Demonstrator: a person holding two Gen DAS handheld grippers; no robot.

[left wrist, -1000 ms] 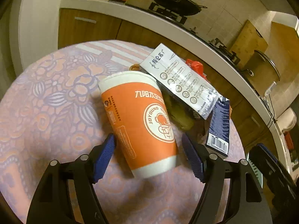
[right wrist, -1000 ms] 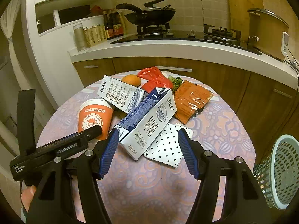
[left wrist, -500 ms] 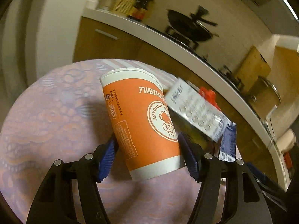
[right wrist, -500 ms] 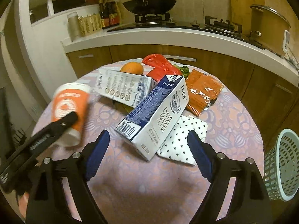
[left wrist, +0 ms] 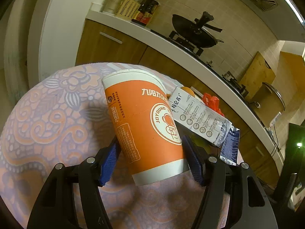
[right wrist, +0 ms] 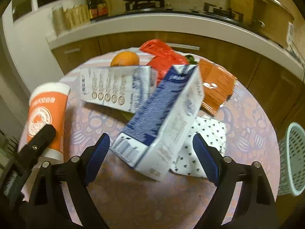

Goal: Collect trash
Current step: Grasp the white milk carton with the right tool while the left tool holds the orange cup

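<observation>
Round table [right wrist: 253, 118] under floral pink-lilac cloth — carrying orange [right wrist: 124, 58], red bag [right wrist: 162, 54], orange packet [right wrist: 215, 84], dotted white packet [right wrist: 202, 143], two milk cartons [right wrist: 162, 118] — one propped.

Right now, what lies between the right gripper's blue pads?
In the right wrist view, the near end of the blue-and-white milk carton sits between the right gripper's closing jaws, pads not touching it; the white heart-dotted packet lies beside it.

A home kitchen: a gas stove [left wrist: 187, 42] carrying a black wok [left wrist: 192, 32] sits in a long white counter [left wrist: 171, 47] over wooden cabinet doors [left wrist: 106, 45]. Left of the stove stand sauce bottles [left wrist: 147, 9] and a yellow basket [left wrist: 128, 7]; right of it, a cutting board [left wrist: 257, 74] leans on the tiled wall [left wrist: 219, 11] beside a lidded pot [left wrist: 270, 99].
</observation>
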